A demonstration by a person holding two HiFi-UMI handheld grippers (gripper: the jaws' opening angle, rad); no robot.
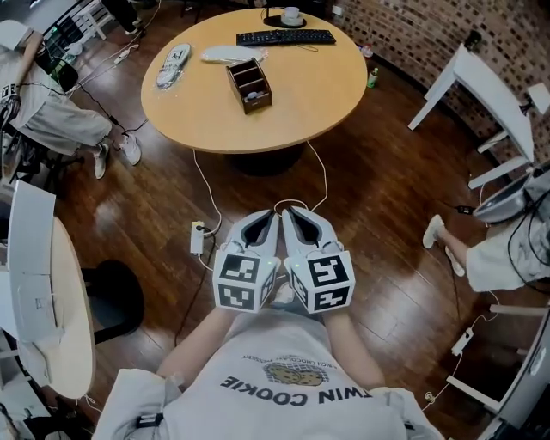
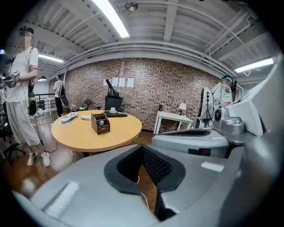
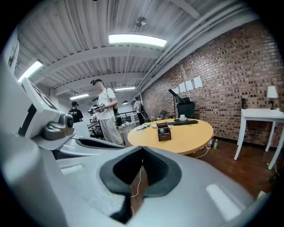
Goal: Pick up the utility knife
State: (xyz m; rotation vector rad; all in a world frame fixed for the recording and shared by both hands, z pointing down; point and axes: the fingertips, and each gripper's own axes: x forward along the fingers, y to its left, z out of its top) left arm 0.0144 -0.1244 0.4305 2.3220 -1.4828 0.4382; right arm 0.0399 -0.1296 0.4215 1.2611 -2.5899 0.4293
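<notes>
A round wooden table (image 1: 292, 103) stands across the room from me. On it are a brown organizer box (image 1: 249, 84) with a small round thing inside, a black keyboard (image 1: 285, 37), a cup (image 1: 291, 15), a flat white object (image 1: 228, 53) and a grey-white elongated object (image 1: 174, 65). I cannot tell which of these is the utility knife. My left gripper (image 1: 271, 215) and right gripper (image 1: 289, 212) are side by side in front of my body, well short of the table. Both are shut with nothing in them. The box also shows in the left gripper view (image 2: 100, 123) and right gripper view (image 3: 163, 131).
White cables run over the wooden floor to a power strip (image 1: 198, 237). A white round table (image 1: 73, 326) is at my left, a white desk (image 1: 503, 94) at the right. One seated person (image 1: 43, 103) is at left, another (image 1: 507, 249) at right. A green bottle (image 1: 372, 78) stands by the table.
</notes>
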